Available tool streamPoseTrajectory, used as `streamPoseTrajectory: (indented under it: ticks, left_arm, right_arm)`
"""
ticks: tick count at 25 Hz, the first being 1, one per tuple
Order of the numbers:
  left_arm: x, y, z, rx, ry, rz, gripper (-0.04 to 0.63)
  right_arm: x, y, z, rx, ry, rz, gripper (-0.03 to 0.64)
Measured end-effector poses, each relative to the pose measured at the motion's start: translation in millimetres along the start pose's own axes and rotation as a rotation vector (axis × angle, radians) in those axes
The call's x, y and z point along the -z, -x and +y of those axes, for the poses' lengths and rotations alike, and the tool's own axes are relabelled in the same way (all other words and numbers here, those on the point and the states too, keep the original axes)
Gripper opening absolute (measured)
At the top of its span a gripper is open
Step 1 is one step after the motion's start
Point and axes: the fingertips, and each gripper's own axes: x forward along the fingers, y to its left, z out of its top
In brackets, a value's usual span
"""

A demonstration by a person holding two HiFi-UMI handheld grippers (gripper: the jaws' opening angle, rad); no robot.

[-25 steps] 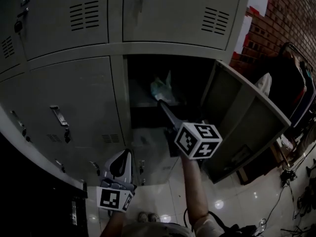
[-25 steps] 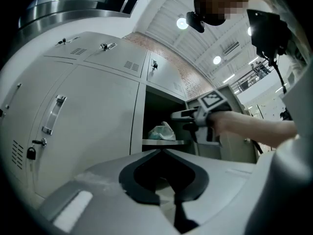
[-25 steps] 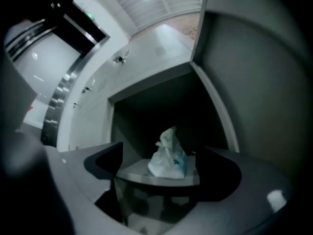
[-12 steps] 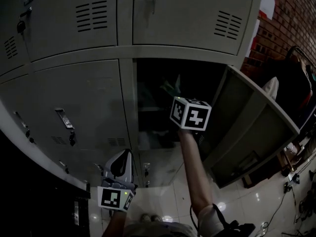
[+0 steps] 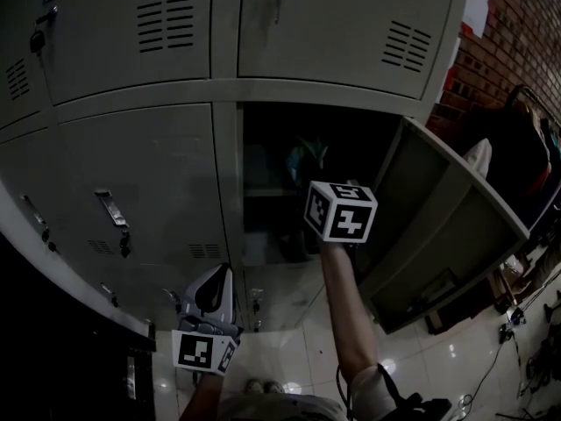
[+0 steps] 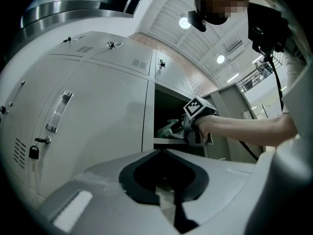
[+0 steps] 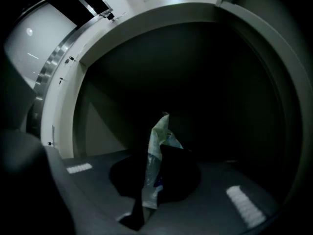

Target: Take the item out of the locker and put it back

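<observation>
Right gripper (image 7: 146,199) reaches into the open locker (image 5: 230,156), its jaws closing tight on a crumpled plastic bag (image 7: 159,141) that stands upright above the shelf (image 5: 263,193). Left gripper (image 6: 168,205) hangs low before the lockers, jaws together, empty.

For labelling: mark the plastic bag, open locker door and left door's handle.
plastic bag (image 7: 159,138), right gripper view, upper crumpled part
open locker door (image 5: 429,226), head view, inner face
handle (image 5: 114,220), head view, its middle
</observation>
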Motion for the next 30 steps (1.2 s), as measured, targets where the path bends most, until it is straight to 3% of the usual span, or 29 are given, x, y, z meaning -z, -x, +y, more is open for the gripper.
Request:
streamPoseTrajectory:
  ticks: [3,7,10,16,21,30]
  left_arm:
    - [-6.6,2.8,-4.3,0.006,-0.015,0.001,0.006]
    - [-16.9,3.2,-9.1,0.023,-0.043,-0.012,0.006]
    - [-19.0,5.9,-15.2,0.022,-0.011,-0.023,0.006]
    - [-9.7,25.2,-37.6,0.041,-0.014,0.005,0.006]
    - [-5.9,36.3,-30.6,0.007,-0.007,-0.006,0.006]
    - [-14.4,45.4,-26.9,-0.005,-0.016,-0.03,0.006]
  right_arm:
    - [-14.6,31.1,10.2,-0.055,-0.026,-0.11,0.009]
    - [-37.8,106.6,35.0,-0.194,-0.092,-0.358,0.01]
    - [-27.9,157.4,45.8,-0.231,-0.093,-0.428,0.011]
    - [38.4,228.8,53.8,-0.204,-0.137,-0.429,0.011]
    - [85.0,245.2,60.3,-0.225,-0.186,-0.373,0.011]
    - [89.3,247.7,59.9,-0.195,-0.195,-0.347,0.011]
